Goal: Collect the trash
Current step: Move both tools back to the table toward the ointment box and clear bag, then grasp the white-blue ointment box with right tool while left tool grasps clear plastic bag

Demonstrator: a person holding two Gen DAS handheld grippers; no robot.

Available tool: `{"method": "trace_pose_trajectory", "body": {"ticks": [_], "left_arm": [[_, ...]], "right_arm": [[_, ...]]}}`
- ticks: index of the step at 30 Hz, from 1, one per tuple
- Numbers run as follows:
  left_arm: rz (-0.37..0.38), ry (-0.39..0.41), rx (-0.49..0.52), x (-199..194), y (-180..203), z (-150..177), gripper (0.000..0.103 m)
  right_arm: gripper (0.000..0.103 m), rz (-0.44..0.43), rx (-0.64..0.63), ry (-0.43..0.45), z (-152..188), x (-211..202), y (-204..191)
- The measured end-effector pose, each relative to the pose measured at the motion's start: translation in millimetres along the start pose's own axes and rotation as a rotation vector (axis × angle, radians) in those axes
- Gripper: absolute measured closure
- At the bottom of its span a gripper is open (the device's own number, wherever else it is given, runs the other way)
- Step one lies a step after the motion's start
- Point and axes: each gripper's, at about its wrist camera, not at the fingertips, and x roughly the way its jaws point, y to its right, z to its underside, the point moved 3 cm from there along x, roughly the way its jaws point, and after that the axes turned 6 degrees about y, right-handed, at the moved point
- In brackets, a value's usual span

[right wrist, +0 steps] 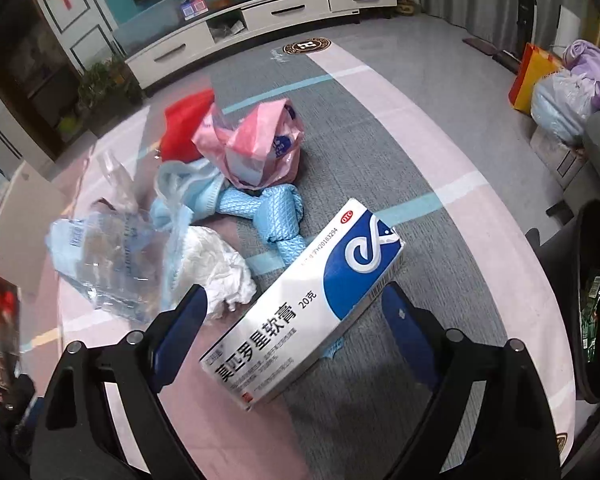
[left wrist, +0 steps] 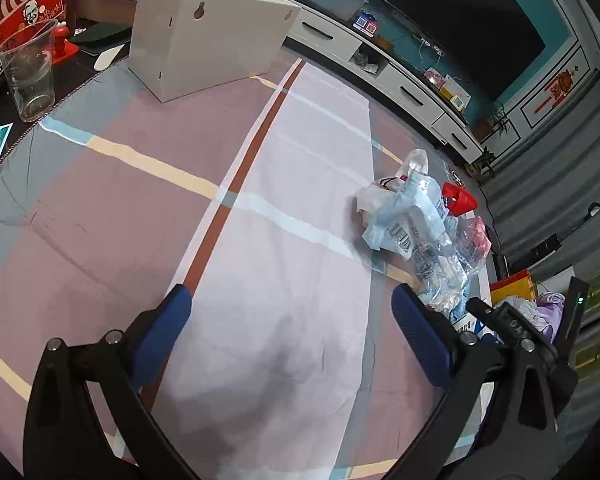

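A heap of trash lies on the tablecloth: clear plastic wrappers (right wrist: 100,256), a crumpled white tissue (right wrist: 220,268), a knotted light-blue cloth (right wrist: 276,216), a pink bag (right wrist: 252,148) and a red piece (right wrist: 186,124). A blue-and-white ointment box (right wrist: 308,300) lies between my right gripper's fingers; the right gripper (right wrist: 296,308) is open around it, its blue pads apart from the box sides. My left gripper (left wrist: 292,312) is open and empty over bare cloth, with the trash heap (left wrist: 416,224) ahead to its right. The right gripper's body (left wrist: 516,332) shows at the lower right.
A white box (left wrist: 208,36) stands at the table's far side, with a clear plastic cup (left wrist: 30,76) and a KFC bucket (left wrist: 24,4) at the far left. A black bin (right wrist: 596,312) sits beside the table at right. A TV cabinet (right wrist: 260,16) stands beyond.
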Motion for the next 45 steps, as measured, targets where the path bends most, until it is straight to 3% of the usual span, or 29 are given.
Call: {"method": "trace_pose_trajectory", "body": {"ticks": [4, 10, 13, 14, 18, 27, 31, 32, 35, 37, 40, 45], "left_arm": [[0.025, -0.030, -0.018, 7.0, 4.9, -3.8, 0.003], [0.099, -0.066, -0.017, 22.3, 43.5, -11.9, 0.003], [0.133, -0.091, -0.052, 39.8, 66.4, -11.9, 0.003], [0.147, -0.108, -0.066, 46.9, 72.9, -11.7, 0.003], [0.183, -0.144, -0.123, 75.3, 98.8, -13.4, 0.003], [0.070, -0.135, -0.117, 118.5, 115.5, -16.9, 0.003], [0.099, -0.167, -0.151, 129.4, 113.1, -13.9, 0.004], [0.107, -0.168, -0.163, 129.8, 111.4, -12.8, 0.009], [0.105, -0.179, -0.159, 126.6, 107.3, -8.0, 0.049], [0.114, -0.184, -0.152, 123.2, 104.2, -3.4, 0.065], [0.107, -0.176, -0.152, 113.9, 95.1, 3.9, 0.074], [0.113, -0.131, -0.153, 83.6, 81.7, 12.6, 0.075]], "right_arm": [[0.023, 0.016, -0.007, -0.040, 3.2, 15.3, 1.8], [0.047, 0.036, -0.026, -0.058, 7.4, 18.5, 4.7], [0.058, -0.002, -0.001, -0.079, 11.2, 9.7, 6.7], [0.067, -0.041, 0.013, -0.095, 11.9, 4.3, 7.6], [0.068, -0.069, 0.005, -0.074, 10.5, -14.1, 9.5], [0.068, -0.075, 0.003, -0.002, -1.8, -47.5, 23.1], [0.068, -0.053, -0.022, 0.046, -3.8, -58.4, 22.6], [0.068, -0.053, -0.025, 0.050, -4.2, -59.7, 22.7], [0.068, -0.058, -0.022, 0.045, -4.6, -59.4, 22.1], [0.068, -0.061, -0.019, 0.041, -5.2, -58.7, 22.8], [0.068, -0.070, -0.018, 0.041, -5.7, -61.0, 23.0], [0.068, -0.083, -0.021, 0.054, -6.7, -68.3, 22.1]]}}
